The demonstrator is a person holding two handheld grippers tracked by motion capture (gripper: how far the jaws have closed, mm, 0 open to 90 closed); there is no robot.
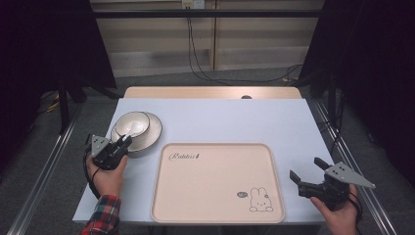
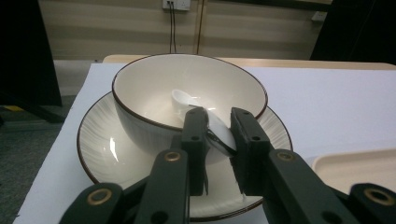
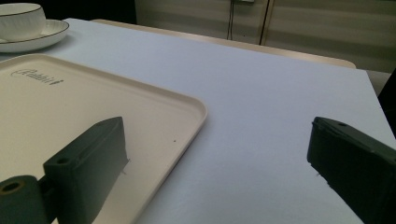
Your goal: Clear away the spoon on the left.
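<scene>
Both grippers differ: left gripper (image 2: 218, 135) jaws clamp spoon (image 2: 205, 119) at bowl (image 2: 140, 88) rim; right gripper (image 1: 307, 171) gapes beside tray (image 1: 279, 196) edge.

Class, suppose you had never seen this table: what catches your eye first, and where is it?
The cream rectangular tray with a rabbit drawing at the table's centre. At far left, a white dark-rimmed bowl on a matching plate, where the left gripper closes on a white spoon's handle. The right gripper stands open.
</scene>
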